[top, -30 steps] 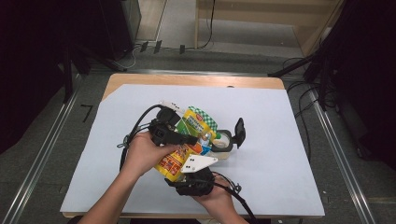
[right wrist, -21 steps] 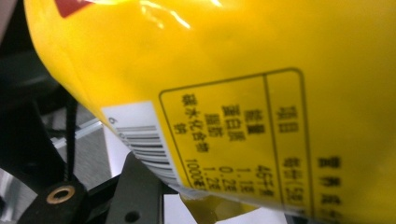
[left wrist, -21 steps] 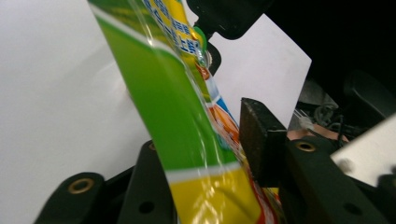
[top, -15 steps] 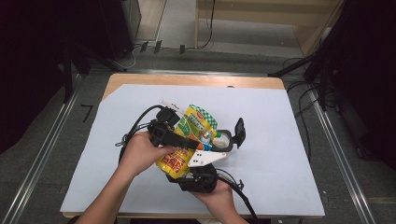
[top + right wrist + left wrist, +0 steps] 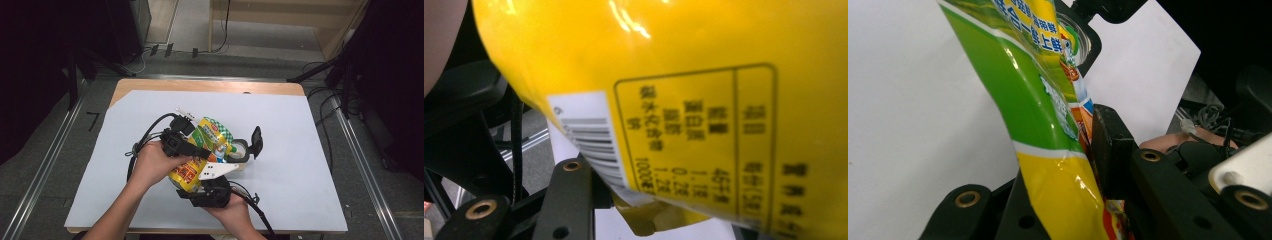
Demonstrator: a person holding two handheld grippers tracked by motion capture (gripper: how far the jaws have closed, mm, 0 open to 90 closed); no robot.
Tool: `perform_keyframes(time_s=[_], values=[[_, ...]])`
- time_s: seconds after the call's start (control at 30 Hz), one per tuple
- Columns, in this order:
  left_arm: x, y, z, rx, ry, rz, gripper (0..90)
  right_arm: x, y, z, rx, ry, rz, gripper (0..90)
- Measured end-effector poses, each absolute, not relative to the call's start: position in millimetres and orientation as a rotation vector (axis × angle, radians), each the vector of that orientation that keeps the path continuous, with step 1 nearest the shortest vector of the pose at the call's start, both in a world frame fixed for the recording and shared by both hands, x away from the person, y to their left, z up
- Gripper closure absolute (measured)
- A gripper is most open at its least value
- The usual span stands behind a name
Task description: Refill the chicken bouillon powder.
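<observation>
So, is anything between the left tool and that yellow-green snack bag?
Nothing visible is in the way. The snack bag already sits between the jaws of the left tool, which have just been closing. The one pad in sight presses against its side.

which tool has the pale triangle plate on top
The right tool, in the hand at the table's near edge; the left tool's top looks plain black.
</observation>
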State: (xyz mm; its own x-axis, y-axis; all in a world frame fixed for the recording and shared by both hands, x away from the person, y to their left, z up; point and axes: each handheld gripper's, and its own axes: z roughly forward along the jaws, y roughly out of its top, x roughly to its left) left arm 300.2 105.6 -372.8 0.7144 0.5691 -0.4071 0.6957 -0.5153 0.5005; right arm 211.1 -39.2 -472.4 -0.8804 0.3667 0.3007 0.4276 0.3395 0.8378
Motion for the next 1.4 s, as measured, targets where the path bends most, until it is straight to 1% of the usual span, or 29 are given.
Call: perform_keyframes(time_s=[0.3,0.37,0.4,0.43,0.47,0.5,0.6,0.7,0.8,0.97,1.07,1.1,1.2,1.3,1.4], values=[[306,104,-366,2.283,0.967,-0.271,80.5,209,-36,-466,-0.657,-2.608,-1.607,52.0],[308,103,-366,2.284,0.976,-0.287,80.5,208,-36,-465,-0.647,-2.636,-1.594,52.0],[310,102,-366,2.288,0.977,-0.294,80.5,208,-36,-465,-0.647,-2.643,-1.594,52.4],[311,101,-366,2.292,0.980,-0.308,80.4,208,-36,-465,-0.649,-2.652,-1.593,55.4],[312,101,-366,2.292,0.974,-0.326,80.5,208,-36,-464,-0.654,-2.669,-1.587,60.9],[313,100,-366,2.285,0.977,-0.334,80.5,208,-37,-464,-0.664,-2.678,-1.584,62.5],[315,98,-366,2.269,0.978,-0.347,79.9,209,-38,-463,-0.688,-2.673,-1.592,63.2],[316,100,-364,2.225,0.975,-0.382,75.0,209,-39,-463,-0.711,-2.635,-1.615,64.6],[316,102,-365,2.164,0.973,-0.427,66.8,210,-41,-463,-0.721,-2.587,-1.647,65.4],[314,104,-366,2.144,0.973,-0.432,66.9,211,-42,-465,-0.740,-2.527,-1.662,65.7],[312,103,-367,2.182,0.955,-0.381,71.8,212,-42,-467,-0.756,-2.494,-1.658,65.7],[311,103,-366,2.197,0.946,-0.369,75.4,212,-42,-467,-0.758,-2.491,-1.656,65.8],[310,102,-365,2.220,0.943,-0.345,79.7,211,-42,-466,-0.761,-2.503,-1.657,66.3],[310,101,-363,2.225,0.935,-0.338,79.8,212,-42,-465,-0.759,-2.506,-1.662,66.5],[312,102,-364,2.219,0.952,-0.365,76.5,212,-42,-465,-0.748,-2.490,-1.662,66.6]])
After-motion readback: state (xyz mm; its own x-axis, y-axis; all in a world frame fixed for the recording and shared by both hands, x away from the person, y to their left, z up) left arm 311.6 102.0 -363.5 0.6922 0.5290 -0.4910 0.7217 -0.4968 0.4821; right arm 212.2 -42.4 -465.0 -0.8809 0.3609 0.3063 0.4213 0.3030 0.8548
